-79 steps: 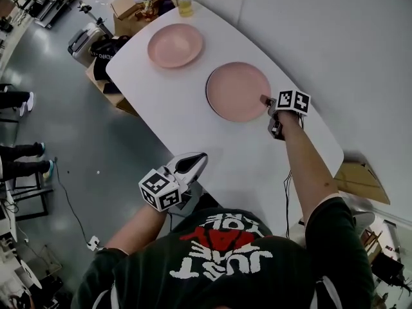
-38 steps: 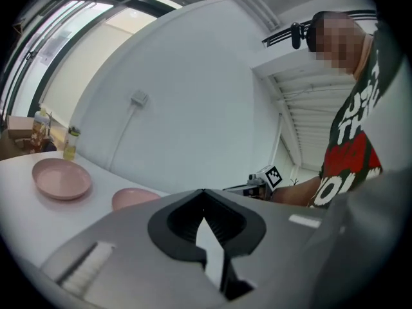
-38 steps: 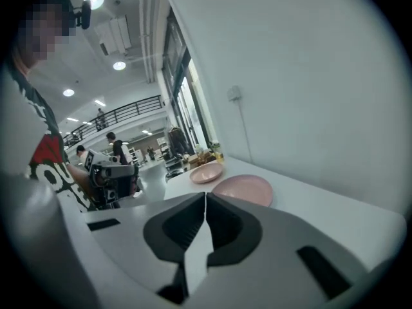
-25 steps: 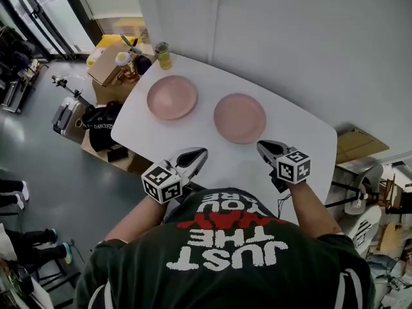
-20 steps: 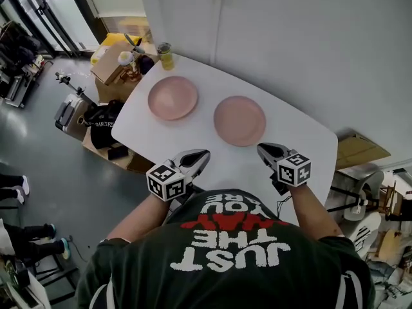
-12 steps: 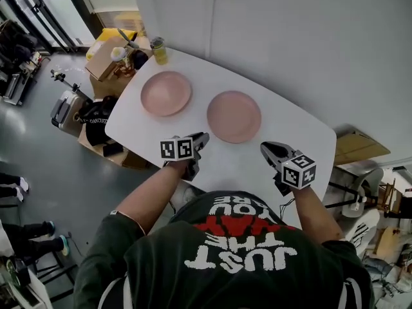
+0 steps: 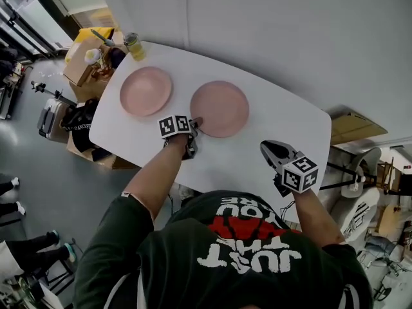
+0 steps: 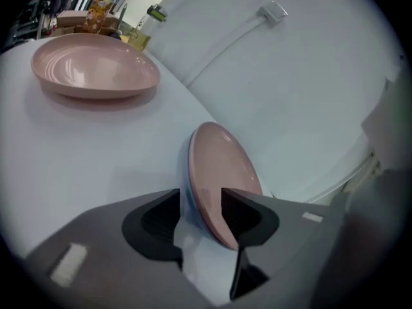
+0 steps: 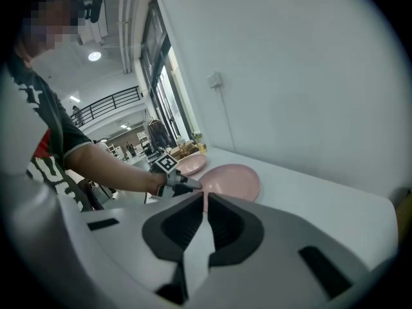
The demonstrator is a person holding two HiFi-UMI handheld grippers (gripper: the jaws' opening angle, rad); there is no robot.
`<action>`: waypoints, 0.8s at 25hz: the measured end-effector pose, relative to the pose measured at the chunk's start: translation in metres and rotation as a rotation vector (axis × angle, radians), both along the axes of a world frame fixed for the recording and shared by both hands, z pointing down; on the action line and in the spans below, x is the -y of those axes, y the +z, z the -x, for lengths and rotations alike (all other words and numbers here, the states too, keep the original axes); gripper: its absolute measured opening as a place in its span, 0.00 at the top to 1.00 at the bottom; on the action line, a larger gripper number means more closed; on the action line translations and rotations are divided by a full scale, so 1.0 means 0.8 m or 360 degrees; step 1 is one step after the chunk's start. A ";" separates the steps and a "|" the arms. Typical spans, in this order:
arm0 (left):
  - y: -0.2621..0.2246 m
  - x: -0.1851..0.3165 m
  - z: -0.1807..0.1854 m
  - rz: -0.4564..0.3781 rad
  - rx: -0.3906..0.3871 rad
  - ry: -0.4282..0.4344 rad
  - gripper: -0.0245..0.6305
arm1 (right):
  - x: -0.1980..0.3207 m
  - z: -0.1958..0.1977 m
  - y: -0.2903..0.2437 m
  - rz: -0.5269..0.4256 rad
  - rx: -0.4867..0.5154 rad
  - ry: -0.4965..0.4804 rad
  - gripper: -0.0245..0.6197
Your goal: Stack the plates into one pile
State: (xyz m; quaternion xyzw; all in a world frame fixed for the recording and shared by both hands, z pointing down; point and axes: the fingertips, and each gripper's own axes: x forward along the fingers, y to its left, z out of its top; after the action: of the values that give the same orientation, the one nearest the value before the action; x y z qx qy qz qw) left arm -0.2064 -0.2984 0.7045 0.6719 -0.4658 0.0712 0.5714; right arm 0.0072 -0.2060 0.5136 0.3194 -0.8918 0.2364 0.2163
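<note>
Pink plate point(image 7: 222, 105) rim between left gripper point(image 7: 195, 123) fingers (just been opening), arm outstretched, right gripper point(image 7: 264, 147) clenched

Arm outstretched, the left claw point(image 7: 193, 123) has just been opening astride the plate point(image 7: 219, 108) rim; right claw point(image 7: 266, 146) closed.

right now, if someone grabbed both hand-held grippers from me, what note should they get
Left hand-held gripper: open; its jaws have just been opening and now straddle the near rim of the mid-table plate, not clamped on it.
Right hand-held gripper: shut, empty, by the near edge of the table, clear of both plates.
Plates: the mid-table plate and the end plate lie flat, side by side, apart.
Done: nothing stacked.
Left: probably close on the rim, lift, and set that plate on the end plate.
</note>
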 end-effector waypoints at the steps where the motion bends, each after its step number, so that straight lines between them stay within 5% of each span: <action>1: 0.004 0.003 -0.005 0.0026 -0.0015 -0.0009 0.68 | 0.000 -0.004 0.003 0.0009 -0.0003 0.0014 0.95; 4: 0.021 0.001 -0.015 0.0148 -0.0003 -0.0019 0.70 | -0.002 -0.016 0.010 0.0035 -0.0020 0.0041 0.95; 5: 0.026 -0.001 -0.015 0.0187 -0.0002 -0.0042 0.79 | -0.002 -0.020 0.011 0.0039 -0.0026 0.0046 0.95; 9: 0.028 0.000 -0.007 0.0272 -0.0124 -0.0220 0.87 | 0.000 -0.029 0.010 0.0041 -0.0042 0.0064 0.95; 15: 0.012 0.000 0.010 0.0287 -0.0193 -0.0265 0.88 | 0.008 -0.025 0.012 0.0043 -0.0058 0.0040 0.95; 20: -0.023 0.010 0.078 0.0214 -0.0211 -0.0402 0.88 | 0.024 0.003 0.008 0.0025 -0.0025 -0.0001 0.95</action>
State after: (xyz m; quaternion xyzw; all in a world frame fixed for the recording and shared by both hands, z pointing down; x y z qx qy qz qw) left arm -0.2686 -0.3067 0.6863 0.5714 -0.5021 -0.0147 0.6490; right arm 0.0050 -0.2253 0.5200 0.3192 -0.8883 0.2409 0.2258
